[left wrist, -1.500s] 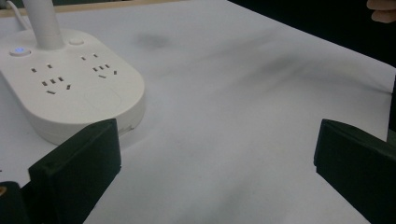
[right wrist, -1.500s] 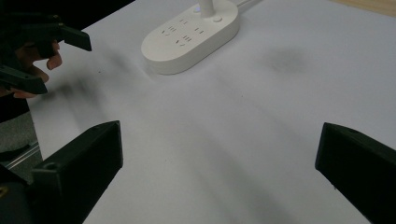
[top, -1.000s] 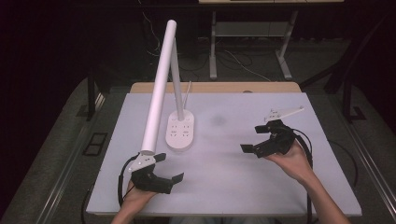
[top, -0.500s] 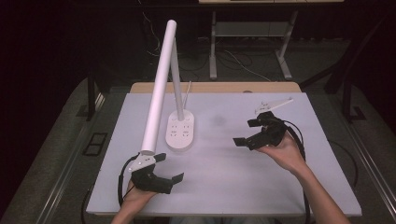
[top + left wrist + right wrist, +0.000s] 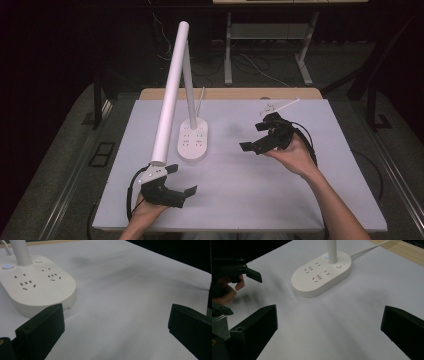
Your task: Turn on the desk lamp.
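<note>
on the bench [image 5: 260, 200], lamp base [image 5: 193, 141] stands left of centre (blue light lit). right hand-held gripper [image 5: 260, 137] hovers to its right, jaws spread, empty; left hand-held gripper [image 5: 172, 185] near front edge, likewise spread.

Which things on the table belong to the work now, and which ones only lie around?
Belong to the work:
- lamp base with sockets
- lamp arm
- right gripper, open, pointed toward the base
- left gripper, open, near the table's front edge

Only lying around:
- white cord from the base
- table
- desk legs on the floor behind
</note>
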### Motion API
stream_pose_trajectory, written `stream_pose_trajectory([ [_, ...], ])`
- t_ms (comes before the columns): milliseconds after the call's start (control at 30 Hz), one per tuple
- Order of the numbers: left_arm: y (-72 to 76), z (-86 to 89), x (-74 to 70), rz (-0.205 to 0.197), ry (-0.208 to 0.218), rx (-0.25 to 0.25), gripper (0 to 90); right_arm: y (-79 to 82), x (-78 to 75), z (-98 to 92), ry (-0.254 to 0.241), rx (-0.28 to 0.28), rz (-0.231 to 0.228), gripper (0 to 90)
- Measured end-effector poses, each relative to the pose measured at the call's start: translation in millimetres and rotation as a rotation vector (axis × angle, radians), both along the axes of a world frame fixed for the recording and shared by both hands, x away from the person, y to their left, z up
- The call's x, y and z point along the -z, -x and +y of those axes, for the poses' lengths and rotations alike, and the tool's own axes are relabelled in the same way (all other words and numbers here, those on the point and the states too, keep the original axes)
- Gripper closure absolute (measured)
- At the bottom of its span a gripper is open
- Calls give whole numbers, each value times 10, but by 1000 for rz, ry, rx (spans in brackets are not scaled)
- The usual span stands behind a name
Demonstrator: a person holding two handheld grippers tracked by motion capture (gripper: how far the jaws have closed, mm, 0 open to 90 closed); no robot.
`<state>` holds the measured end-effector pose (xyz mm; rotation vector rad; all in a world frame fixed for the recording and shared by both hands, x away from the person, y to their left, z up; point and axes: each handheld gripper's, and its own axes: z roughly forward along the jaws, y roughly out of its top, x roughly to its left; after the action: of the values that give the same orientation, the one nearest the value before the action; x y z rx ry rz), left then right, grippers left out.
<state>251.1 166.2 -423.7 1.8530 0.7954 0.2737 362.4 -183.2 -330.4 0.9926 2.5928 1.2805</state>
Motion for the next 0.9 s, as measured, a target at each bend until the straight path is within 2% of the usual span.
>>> stream_pose_trajectory([
  [667,0,2,-2,0,-1,2,0,-329,8,265,20,20,13,5],
  [900,0,-17,5,-2,-2,7,0,-444,26,359,47,29,20,4],
])
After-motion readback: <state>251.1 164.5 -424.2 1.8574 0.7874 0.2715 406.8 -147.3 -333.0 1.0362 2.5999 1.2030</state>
